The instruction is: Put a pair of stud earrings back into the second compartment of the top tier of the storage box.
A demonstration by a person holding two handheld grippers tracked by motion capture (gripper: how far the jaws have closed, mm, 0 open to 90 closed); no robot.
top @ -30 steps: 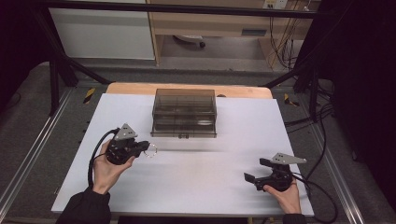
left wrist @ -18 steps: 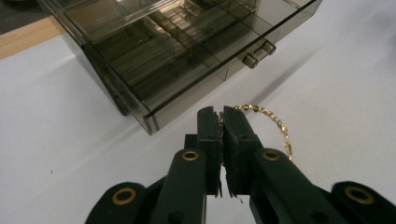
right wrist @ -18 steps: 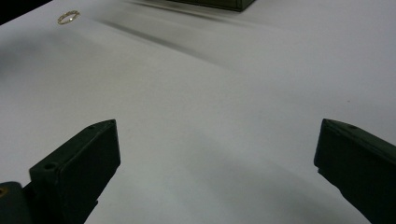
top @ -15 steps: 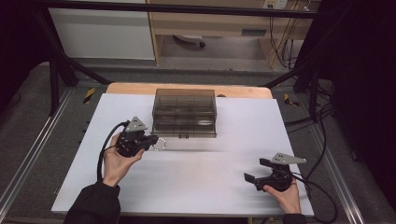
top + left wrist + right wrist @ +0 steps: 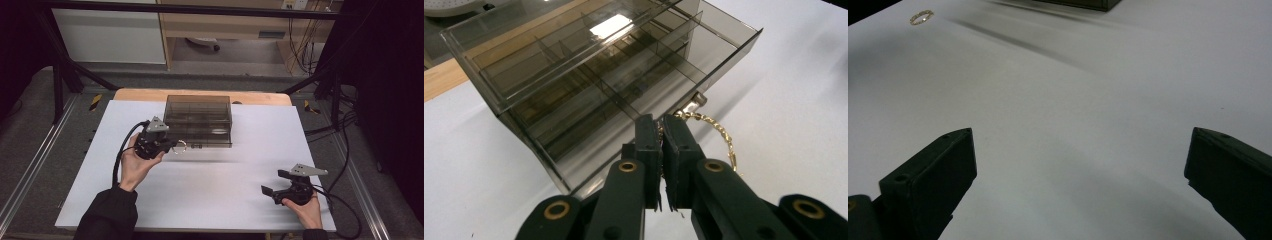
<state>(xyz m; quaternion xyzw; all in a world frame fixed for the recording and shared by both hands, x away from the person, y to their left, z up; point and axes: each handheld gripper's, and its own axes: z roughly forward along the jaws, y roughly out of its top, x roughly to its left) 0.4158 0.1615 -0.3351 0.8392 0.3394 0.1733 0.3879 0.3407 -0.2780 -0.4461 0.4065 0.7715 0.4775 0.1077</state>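
left claw [image 5: 660, 134] pinches gold bracelet [image 5: 719, 135] just beside smoky organizer box [image 5: 589, 75].

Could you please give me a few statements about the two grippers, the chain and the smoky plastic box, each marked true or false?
1. The left gripper is shut on a gold chain. True.
2. The right gripper is shut. False: its jaws stand wide apart over bare white table.
3. The smoky plastic box has divided compartments inside. True.
4. The right gripper is touching the box. False: it sits at the near right of the table, well apart from the box.
5. The chain lies inside the box. False: it hangs from the left gripper just in front of the box.
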